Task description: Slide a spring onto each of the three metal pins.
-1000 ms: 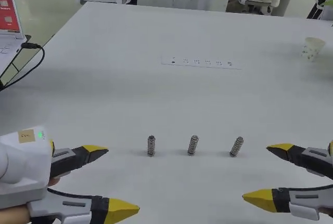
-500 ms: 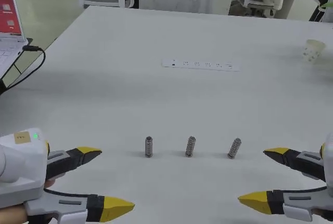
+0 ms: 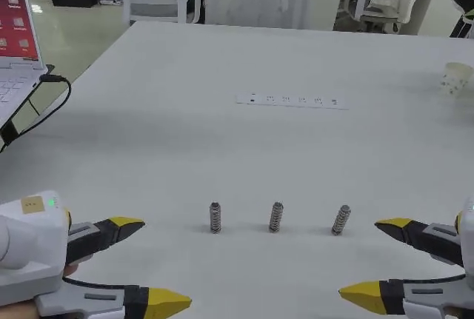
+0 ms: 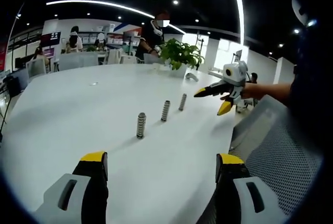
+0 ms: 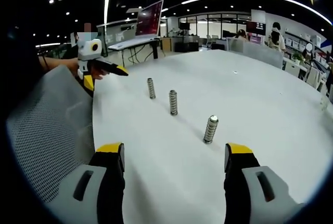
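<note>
The left gripper (image 3: 164, 262) is wide open and holds nothing, near the table's (image 3: 222, 149) front edge. Along that edge stand the left spring (image 3: 215, 217), the middle spring (image 3: 275, 217) and the right spring (image 3: 341, 220). The right gripper (image 3: 360, 256) is wide open and empty too. All three springs look already slid on, so the job seems done. The grippers likely only need to back away. No writing is clear enough to read.

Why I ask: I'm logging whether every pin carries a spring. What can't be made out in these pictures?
- Pins: every view, the coils of the three springs cover the shafts; seating depth too small to judge.
- Right gripper: head view, body cut off by the right edge.
- Power strip: head view, markings too small to read.
- Laptop: head view, cut off by the left edge.
</note>
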The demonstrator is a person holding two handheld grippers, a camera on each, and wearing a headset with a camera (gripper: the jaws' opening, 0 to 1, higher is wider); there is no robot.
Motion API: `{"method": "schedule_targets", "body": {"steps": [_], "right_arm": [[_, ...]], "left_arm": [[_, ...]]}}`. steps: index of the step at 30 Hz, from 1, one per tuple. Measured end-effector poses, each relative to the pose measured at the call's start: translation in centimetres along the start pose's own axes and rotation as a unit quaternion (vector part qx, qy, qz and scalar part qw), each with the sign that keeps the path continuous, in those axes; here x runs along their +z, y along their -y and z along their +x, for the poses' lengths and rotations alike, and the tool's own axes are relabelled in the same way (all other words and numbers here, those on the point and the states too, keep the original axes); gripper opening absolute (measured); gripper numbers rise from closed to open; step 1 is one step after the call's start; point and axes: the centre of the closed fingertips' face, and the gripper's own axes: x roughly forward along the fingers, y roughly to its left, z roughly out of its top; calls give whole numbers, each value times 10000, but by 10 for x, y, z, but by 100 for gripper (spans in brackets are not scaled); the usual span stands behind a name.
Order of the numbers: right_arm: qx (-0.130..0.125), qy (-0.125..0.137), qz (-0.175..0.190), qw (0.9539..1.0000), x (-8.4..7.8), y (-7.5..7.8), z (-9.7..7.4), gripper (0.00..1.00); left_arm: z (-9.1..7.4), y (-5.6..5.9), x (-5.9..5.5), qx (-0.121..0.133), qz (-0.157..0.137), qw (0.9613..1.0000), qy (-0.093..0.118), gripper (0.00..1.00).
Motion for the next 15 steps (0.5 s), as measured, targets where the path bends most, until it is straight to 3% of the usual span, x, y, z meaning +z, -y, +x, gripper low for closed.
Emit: {"method": "schedule_targets", "body": {"steps": [15], "right_arm": [[-33, 27, 15, 10000, 0, 1, -1, 79]], "left_arm": [[1, 2, 1, 1, 51, 10000, 27, 82]]}}
